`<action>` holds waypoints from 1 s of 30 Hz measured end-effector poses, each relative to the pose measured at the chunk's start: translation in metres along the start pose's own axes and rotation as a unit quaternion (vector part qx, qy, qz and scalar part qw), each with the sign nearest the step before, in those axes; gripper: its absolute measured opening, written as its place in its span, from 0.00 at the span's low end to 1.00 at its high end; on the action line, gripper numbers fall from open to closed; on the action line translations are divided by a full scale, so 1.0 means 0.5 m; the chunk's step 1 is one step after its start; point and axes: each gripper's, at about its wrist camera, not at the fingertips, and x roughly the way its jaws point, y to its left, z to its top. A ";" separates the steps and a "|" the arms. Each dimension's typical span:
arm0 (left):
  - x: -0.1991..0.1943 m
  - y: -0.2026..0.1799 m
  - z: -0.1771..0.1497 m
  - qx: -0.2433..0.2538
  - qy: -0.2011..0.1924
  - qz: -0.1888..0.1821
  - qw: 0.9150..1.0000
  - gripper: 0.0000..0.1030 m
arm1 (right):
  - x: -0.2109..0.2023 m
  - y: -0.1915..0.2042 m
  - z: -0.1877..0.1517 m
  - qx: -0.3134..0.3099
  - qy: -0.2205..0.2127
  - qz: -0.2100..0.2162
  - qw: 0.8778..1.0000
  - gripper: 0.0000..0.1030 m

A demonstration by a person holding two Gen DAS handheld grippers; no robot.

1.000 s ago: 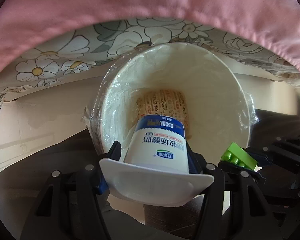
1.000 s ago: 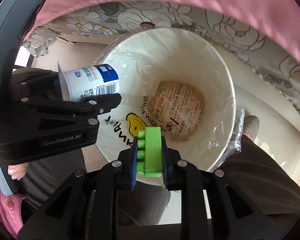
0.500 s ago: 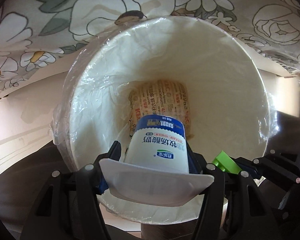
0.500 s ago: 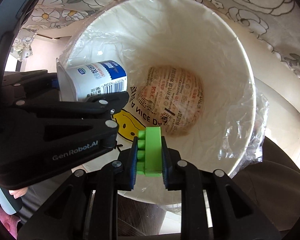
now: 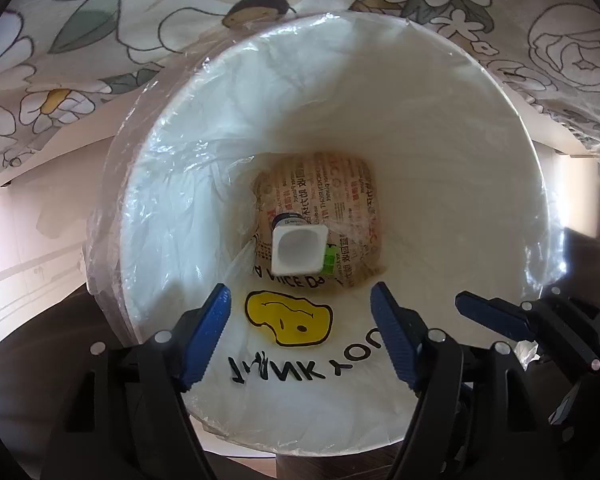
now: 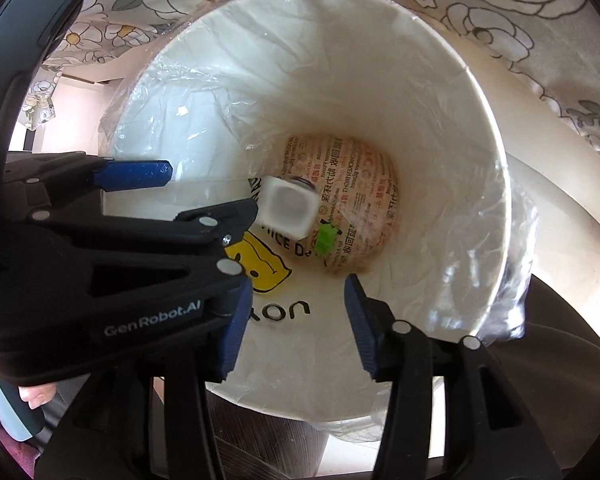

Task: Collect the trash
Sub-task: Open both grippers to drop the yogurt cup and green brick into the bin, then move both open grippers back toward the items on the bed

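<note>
- Both pieces of trash have left my grippers since a second ago: the yogurt cup (image 5: 298, 250) that sat between the left pads and the green block (image 5: 327, 261) pinched in the right now lie down inside the bin (image 5: 500, 184).
- My left gripper (image 5: 300, 332) hangs over the bin mouth pointing down, its jaws opening, with nothing between the blue pads (image 5: 208, 332).
- My right gripper (image 6: 294, 324) is also opening, and its gap is empty too; it hovers just inside the near rim.
- In the right view the cup is a little blurred, so I judge it may not have settled; it sits mouth-up over the printed paper wrapper (image 5: 340, 200) at the bottom, with the block just beside it.
- A clear plastic liner (image 5: 172, 208) covers the bin's inside, with a yellow face and lettering printed on the near wall.
- Handling, as I judge it: the cup is light, thin-walled plastic that would dent under a hard squeeze and slip if taken near its flared rim, so I would hold it across the body. The block is small, stiff and light; a pinch on its flat sides suits it.
- The floral cloth (image 5: 100, 40) beyond the bin shows no more trash from here.
</note>
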 end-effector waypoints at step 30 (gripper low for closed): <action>-0.273 0.011 -0.094 0.039 -0.164 0.020 0.986 0.72 | -0.211 0.014 -0.072 -0.038 -0.090 -0.029 0.995 0.47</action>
